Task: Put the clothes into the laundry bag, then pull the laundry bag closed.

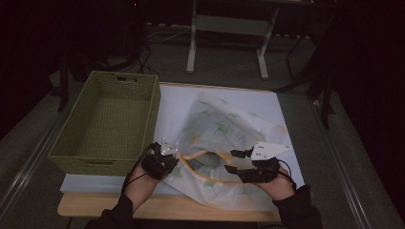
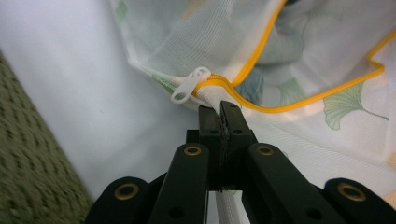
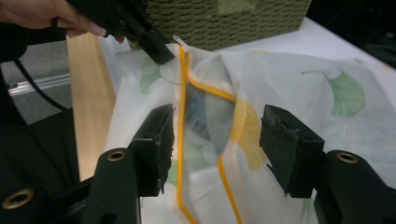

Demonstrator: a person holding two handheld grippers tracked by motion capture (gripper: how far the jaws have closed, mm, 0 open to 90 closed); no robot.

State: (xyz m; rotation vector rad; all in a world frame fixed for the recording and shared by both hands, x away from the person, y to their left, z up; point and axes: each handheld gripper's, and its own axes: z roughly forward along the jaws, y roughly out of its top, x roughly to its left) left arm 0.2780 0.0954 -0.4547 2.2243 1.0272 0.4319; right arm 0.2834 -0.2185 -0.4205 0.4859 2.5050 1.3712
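A white mesh bag [image 1: 224, 129] printed with green leaves lies on the white board [image 1: 174, 102]; its mouth has an orange zipper edge [image 1: 210, 179]. My left gripper [image 1: 174, 156] is shut on the bag's fabric [image 2: 327, 37] just below the white zipper pull [image 2: 190, 85], at the end of the zipper. My right gripper [image 3: 217, 140] is open, its jaws standing on either side of the orange edge [image 3: 182, 116] of the gaping mouth. Something grey-blue [image 3: 205, 112] lies inside the bag [image 3: 299, 84]. The left gripper [image 3: 161, 53] also appears at the far corner, in a hand.
A green woven basket [image 1: 110, 119] stands left of the bag, on the board's left part, and looks to hold nothing. The wooden table edge [image 1: 95, 207] runs along the front. White desk legs [image 1: 191, 47] stand on the floor behind the table.
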